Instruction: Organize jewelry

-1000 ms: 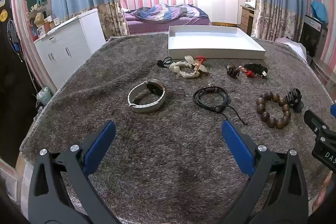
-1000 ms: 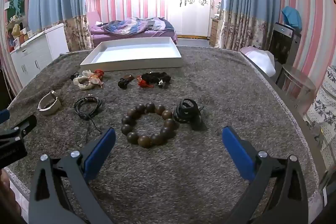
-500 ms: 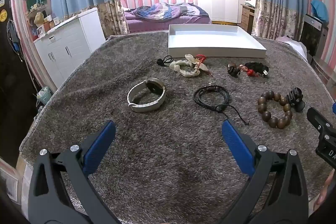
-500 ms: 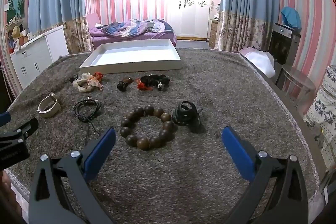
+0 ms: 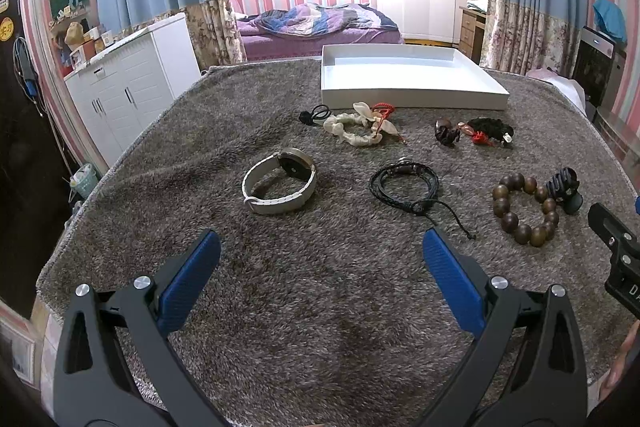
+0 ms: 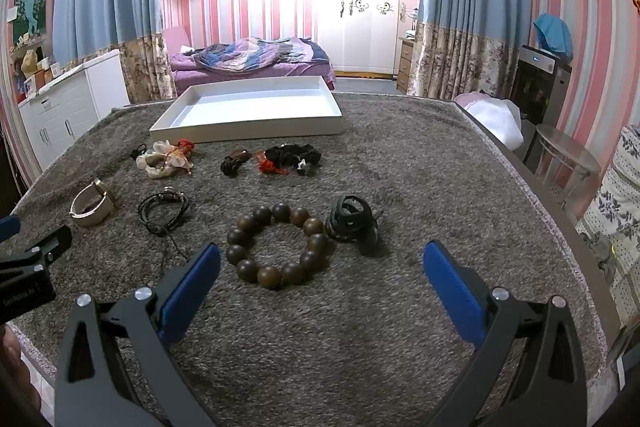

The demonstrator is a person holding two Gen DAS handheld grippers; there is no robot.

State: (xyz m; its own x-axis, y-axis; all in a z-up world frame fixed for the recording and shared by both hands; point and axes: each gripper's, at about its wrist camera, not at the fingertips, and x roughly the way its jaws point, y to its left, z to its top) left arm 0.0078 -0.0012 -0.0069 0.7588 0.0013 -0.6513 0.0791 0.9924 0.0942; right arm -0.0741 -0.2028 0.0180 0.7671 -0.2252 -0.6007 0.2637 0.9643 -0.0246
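Jewelry lies on a grey carpeted table (image 5: 320,307). A white-strapped watch (image 5: 279,185), a black cord bracelet (image 5: 404,187), a brown wooden bead bracelet (image 5: 524,211) and a black hair clip (image 5: 564,185) form the near row. A cream scrunchie (image 5: 356,129) and dark small pieces (image 5: 476,131) lie before an empty white tray (image 5: 412,95). My left gripper (image 5: 320,267) is open and empty, short of the watch and cord bracelet. My right gripper (image 6: 320,271) is open and empty, just short of the bead bracelet (image 6: 276,247) and hair clip (image 6: 352,221).
A white cabinet (image 5: 128,83) stands left of the table, a bed (image 5: 312,27) behind it. A small round side table (image 6: 568,159) and a black appliance (image 6: 540,87) stand to the right. The white tray also shows in the right wrist view (image 6: 248,129).
Both grippers have drawn back a little toward the near edge; the jewelry appears slightly farther away. Nothing was picked up.
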